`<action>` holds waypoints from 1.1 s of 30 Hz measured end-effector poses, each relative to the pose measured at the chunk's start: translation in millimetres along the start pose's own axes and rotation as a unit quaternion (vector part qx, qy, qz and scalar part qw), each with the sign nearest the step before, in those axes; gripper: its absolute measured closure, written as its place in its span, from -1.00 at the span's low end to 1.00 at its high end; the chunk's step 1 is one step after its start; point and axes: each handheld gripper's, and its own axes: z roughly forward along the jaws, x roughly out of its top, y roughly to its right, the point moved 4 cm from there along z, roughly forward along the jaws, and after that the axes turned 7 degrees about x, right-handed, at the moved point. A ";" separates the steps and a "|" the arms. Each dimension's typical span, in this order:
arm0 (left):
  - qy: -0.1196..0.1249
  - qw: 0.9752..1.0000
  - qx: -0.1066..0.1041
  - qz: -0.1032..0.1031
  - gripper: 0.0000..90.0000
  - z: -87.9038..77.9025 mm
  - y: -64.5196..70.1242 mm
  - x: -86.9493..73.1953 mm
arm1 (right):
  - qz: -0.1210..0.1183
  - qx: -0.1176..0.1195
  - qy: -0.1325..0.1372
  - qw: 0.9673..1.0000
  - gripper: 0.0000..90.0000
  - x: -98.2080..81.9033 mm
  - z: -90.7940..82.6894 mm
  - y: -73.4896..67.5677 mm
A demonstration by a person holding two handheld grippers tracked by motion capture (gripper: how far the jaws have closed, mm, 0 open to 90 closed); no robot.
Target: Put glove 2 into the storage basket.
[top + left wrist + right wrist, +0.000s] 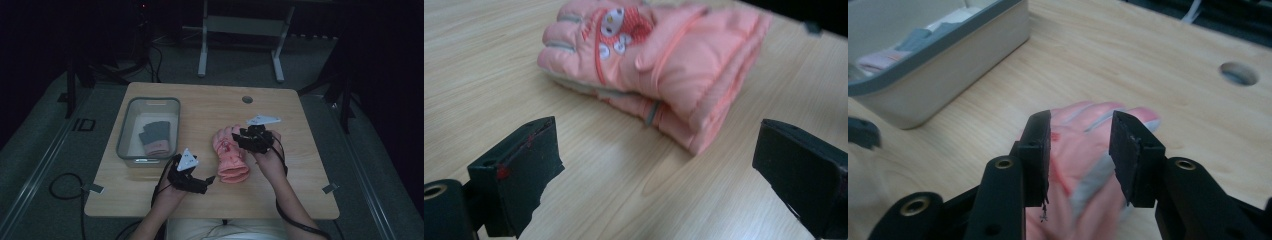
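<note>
Dim room, pale wooden table (200,107) under me, dark floor around it. My left gripper (659,165) has its jaws spread wide with bare wood between them; the pink glove (659,65) lies flat on the table just ahead of them, untouched, its cuff end nearest me and a small patch with a cartoon figure on its back. From above, my left gripper (207,181) sits near the table's front edge, its tips pointing at the cuff of the pink glove (229,157).

My right gripper (1080,150) has its jaws partly apart, a narrow gap between the pads, hanging over the finger end of the pink glove (1083,145); the pads do not press on it as far as I can see, and the picture is blurred there. In the high view my right gripper (245,140) is over the glove's far end, at its right side.

Further out, a grey-rimmed bin (125,132) stands on the left part of the table, well apart from the pink glove, with a grey and pink glove (156,138) lying inside. A round hole (247,99) sits in the tabletop near the far edge. Beyond the table stands a white frame (240,40).
</note>
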 end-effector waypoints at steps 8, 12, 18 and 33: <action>-0.001 0.999 0.029 -0.020 -0.66 11.4 -11.1 32.7 | -0.002 0.013 -0.008 1.000 0.33 1.6 2.1 10.8; -0.015 0.999 0.039 -0.026 -0.65 20.6 -15.8 46.3 | -0.009 0.007 -0.013 1.000 0.30 -2.7 6.8 8.5; -0.030 0.997 0.047 -0.049 -0.56 32.2 -20.1 55.0 | -0.009 0.008 -0.031 0.999 0.27 -10.8 19.8 5.3; -0.135 0.976 -0.032 -0.165 -0.57 92.0 -37.3 28.4 | 0.083 0.067 -0.077 0.991 -0.09 -65.8 28.5 41.8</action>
